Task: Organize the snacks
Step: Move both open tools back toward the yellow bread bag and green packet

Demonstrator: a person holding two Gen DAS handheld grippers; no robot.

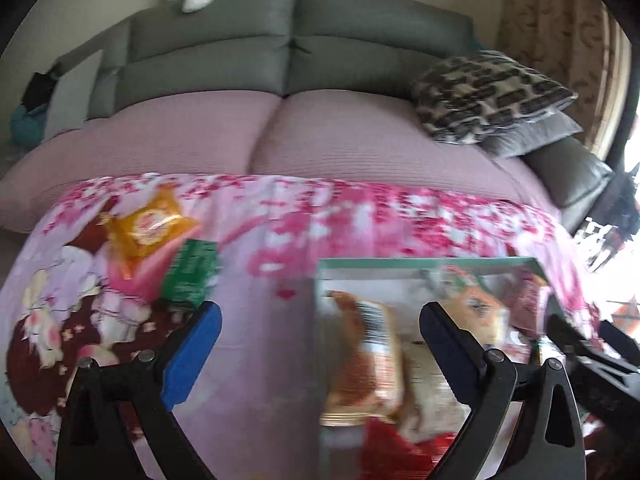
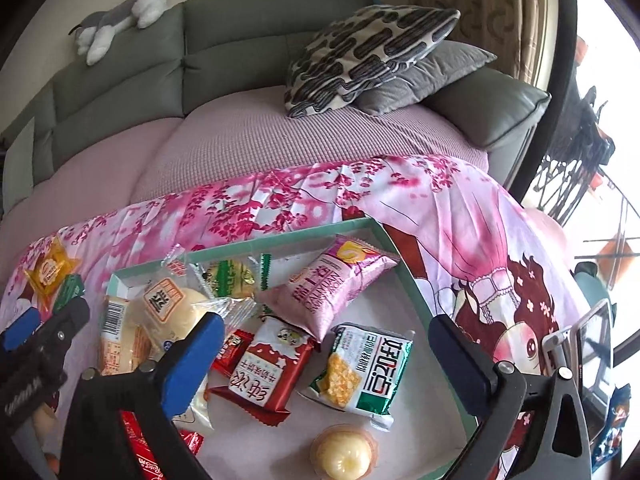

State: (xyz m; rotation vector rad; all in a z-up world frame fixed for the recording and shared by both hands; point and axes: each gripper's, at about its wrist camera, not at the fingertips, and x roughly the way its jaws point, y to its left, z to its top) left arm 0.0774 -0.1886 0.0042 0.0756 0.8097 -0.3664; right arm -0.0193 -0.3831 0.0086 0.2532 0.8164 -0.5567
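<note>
A shallow box with a green rim (image 2: 280, 240) lies on the pink floral cloth and holds several snacks: a pink packet (image 2: 336, 288), a red packet (image 2: 268, 376), a green-and-white packet (image 2: 364, 372), a wrapped bun (image 2: 172, 312) and a jelly cup (image 2: 344, 456). My right gripper (image 2: 326, 344) stands open above them, gripping nothing. My left gripper (image 1: 320, 328) is open too, over the box's left edge (image 1: 320, 300) beside an orange packet (image 1: 368, 356). A yellow packet (image 1: 148, 228) and a green packet (image 1: 192, 276) lie outside the box to the left.
A grey sofa (image 2: 240, 40) with a pink cover stands behind the table. On it lie two pillows (image 2: 360, 52) and a plush toy (image 2: 116, 16). A phone on a stand (image 2: 596, 352) stands at the right, near a bright window.
</note>
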